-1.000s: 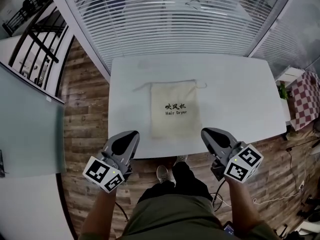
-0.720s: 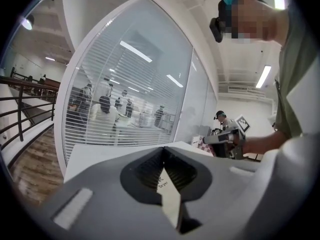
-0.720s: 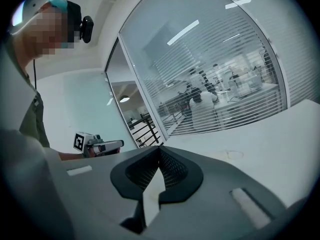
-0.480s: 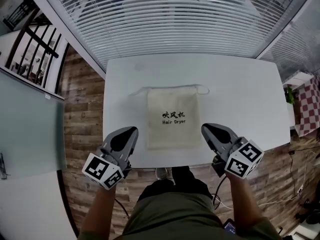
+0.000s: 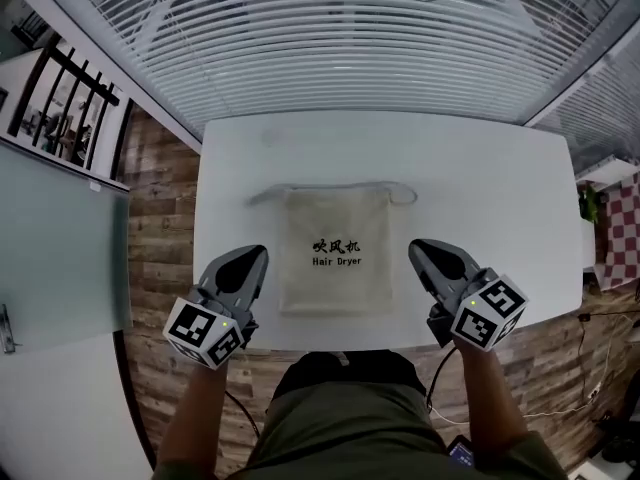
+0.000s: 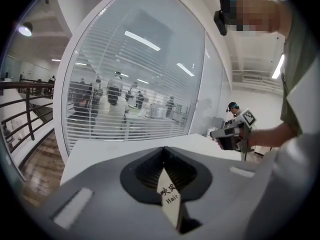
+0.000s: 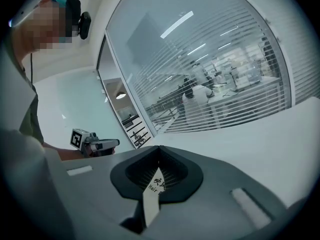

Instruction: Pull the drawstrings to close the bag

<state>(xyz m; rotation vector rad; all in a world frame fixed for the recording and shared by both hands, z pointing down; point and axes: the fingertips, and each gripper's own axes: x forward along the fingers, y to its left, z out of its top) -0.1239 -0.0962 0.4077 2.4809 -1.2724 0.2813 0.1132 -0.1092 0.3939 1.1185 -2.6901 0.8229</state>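
Note:
A beige drawstring bag (image 5: 333, 253) printed "Hair Dryer" lies flat on the white table (image 5: 480, 188), mouth at the far end. Its cord trails out to the left (image 5: 262, 195) and ends in a loop on the right (image 5: 405, 194). My left gripper (image 5: 255, 255) hovers by the bag's near left corner and my right gripper (image 5: 420, 248) by its near right side. Both are shut and hold nothing. In each gripper view a strip of the bag (image 6: 169, 196) (image 7: 154, 189) shows through the slot under the shut jaws, and the opposite gripper (image 6: 220, 133) (image 7: 100, 144) is seen across.
A curved glass wall with white blinds (image 5: 340, 38) runs just behind the table's far edge. Wooden floor (image 5: 160, 218) lies to the left, with a dark railing (image 5: 70, 98) beyond. The person's legs (image 5: 340, 408) are at the table's near edge.
The view has moved in over the table, so the bag lies nearer and now sits between the two grippers. Both grippers stayed shut.

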